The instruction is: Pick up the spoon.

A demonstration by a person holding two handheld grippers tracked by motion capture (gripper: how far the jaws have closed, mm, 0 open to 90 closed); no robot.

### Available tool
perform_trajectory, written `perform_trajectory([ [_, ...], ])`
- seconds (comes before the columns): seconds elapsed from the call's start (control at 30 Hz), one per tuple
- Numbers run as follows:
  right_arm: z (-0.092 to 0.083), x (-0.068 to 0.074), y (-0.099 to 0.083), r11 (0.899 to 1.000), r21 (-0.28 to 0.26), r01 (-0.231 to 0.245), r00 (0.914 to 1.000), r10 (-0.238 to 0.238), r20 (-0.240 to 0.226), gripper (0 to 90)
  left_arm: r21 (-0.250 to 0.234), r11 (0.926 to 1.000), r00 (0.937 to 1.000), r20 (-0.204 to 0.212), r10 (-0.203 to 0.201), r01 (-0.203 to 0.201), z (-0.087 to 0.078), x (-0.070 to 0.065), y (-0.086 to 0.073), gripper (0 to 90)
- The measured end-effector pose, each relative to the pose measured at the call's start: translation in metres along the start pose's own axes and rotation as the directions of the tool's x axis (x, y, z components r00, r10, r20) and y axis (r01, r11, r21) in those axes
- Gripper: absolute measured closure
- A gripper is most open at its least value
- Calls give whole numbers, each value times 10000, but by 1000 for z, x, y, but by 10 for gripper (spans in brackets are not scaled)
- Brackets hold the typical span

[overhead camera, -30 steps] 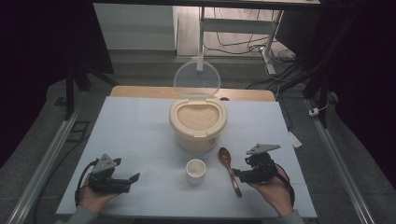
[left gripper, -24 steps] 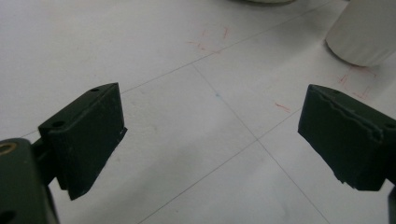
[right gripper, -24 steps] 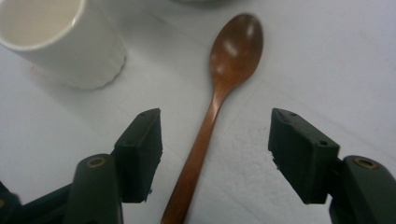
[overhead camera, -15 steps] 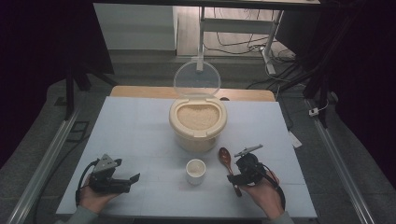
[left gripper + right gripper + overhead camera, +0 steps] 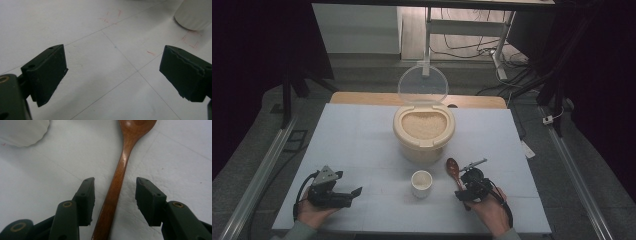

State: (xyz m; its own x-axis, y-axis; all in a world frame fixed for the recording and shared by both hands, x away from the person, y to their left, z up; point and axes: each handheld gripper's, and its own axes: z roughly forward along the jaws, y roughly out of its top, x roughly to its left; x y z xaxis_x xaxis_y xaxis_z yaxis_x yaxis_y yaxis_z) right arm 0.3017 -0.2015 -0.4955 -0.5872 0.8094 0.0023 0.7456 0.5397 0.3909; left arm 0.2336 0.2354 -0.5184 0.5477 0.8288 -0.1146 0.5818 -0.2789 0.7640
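Near the tabletop's front edge, right of centre, the wooden spoon [image 5: 119, 178] lies flat, bowl toward the open rice container [image 5: 423, 131] at the middle. The right gripper [image 5: 115, 195] has come down over the handle and its jaws have just been closing; they stand half-wide with the handle between them, gaps on both sides, pads not yet touching. This looks like the pickup step. Next the jaws should close squarely on the handle, then lift. The small white cup [image 5: 421, 183] stands just left of the spoon. The left gripper [image 5: 112, 72] rests toward the front left corner, jaws wide and empty.
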Motion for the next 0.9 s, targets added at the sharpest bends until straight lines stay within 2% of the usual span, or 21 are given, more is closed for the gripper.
perform_trajectory([
  [0.33, 4, 4, 0, 9999, 91, -46, 9991, 42, 425, 611, 28, 10000, 10000, 36, 28, -28, 1, 0, -1, 74],
  [0.43, 4, 7, 1, 9998, 172, -34, 9986, 25, 525, 679, 36, 10000, 10000, 29, 33, -33, 1, 1, -1, 74],
  [0.63, 4, 5, 3, 9987, 184, -477, 9975, 467, 523, 778, 28, 10000, 10000, 32, 55, -55, 0, 1, -1, 74],
  [0.8, 4, 4, 3, 9982, 217, -564, 9970, 552, 546, 790, 47, 10000, 10000, 5, 56, -56, 0, 1, -2, 74],
  [0.9, 4, 5, 3, 9991, 232, -356, 9975, 341, 618, 793, 34, 10000, 10000, 2, 60, -60, 0, 0, -2, 74],
])
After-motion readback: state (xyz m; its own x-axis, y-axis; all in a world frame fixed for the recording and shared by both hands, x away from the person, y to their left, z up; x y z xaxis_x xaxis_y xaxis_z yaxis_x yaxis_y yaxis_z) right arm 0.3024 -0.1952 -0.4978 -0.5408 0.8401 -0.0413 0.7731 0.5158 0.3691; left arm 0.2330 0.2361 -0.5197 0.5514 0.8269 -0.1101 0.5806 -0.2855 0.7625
